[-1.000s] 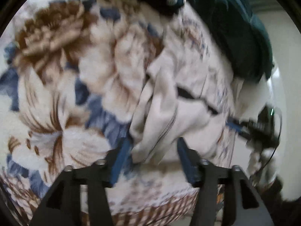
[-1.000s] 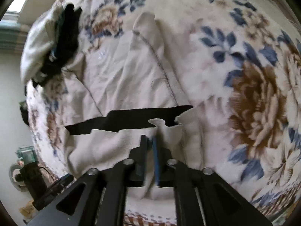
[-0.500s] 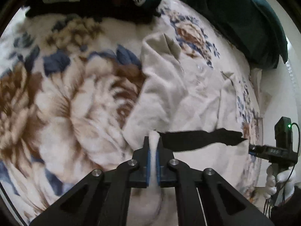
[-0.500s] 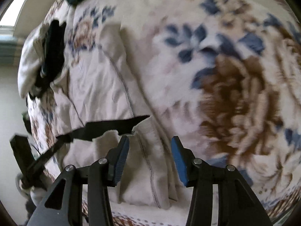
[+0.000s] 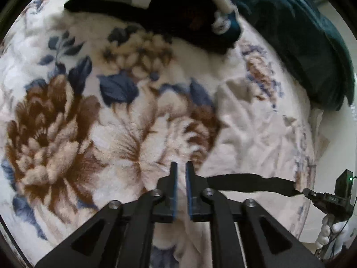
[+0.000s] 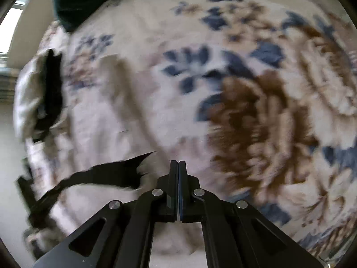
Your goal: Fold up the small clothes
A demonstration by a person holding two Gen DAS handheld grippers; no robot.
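Note:
A cream garment (image 5: 256,138) with a black band (image 5: 250,182) lies spread on the floral blanket (image 5: 67,134), to the right of my left gripper (image 5: 180,167). The left jaws stand a narrow gap apart with nothing seen between them, over the blanket at the garment's left edge. In the right wrist view the same garment (image 6: 93,134) and its black band (image 6: 107,174) lie to the left. My right gripper (image 6: 178,165) has its jaws pressed together, empty, just right of the band's end. That view is blurred.
A pile of dark and white clothes (image 5: 178,11) lies at the blanket's far side, with a dark teal cloth (image 5: 301,44) at the right. The other hand-held gripper (image 5: 334,198) shows at the bed's right edge. A black and white cloth heap (image 6: 42,98) sits at the left.
My left gripper let go of the cream fabric it pinched and shifted left off the garment. My right gripper, open half a second ago, has shut and moved right.

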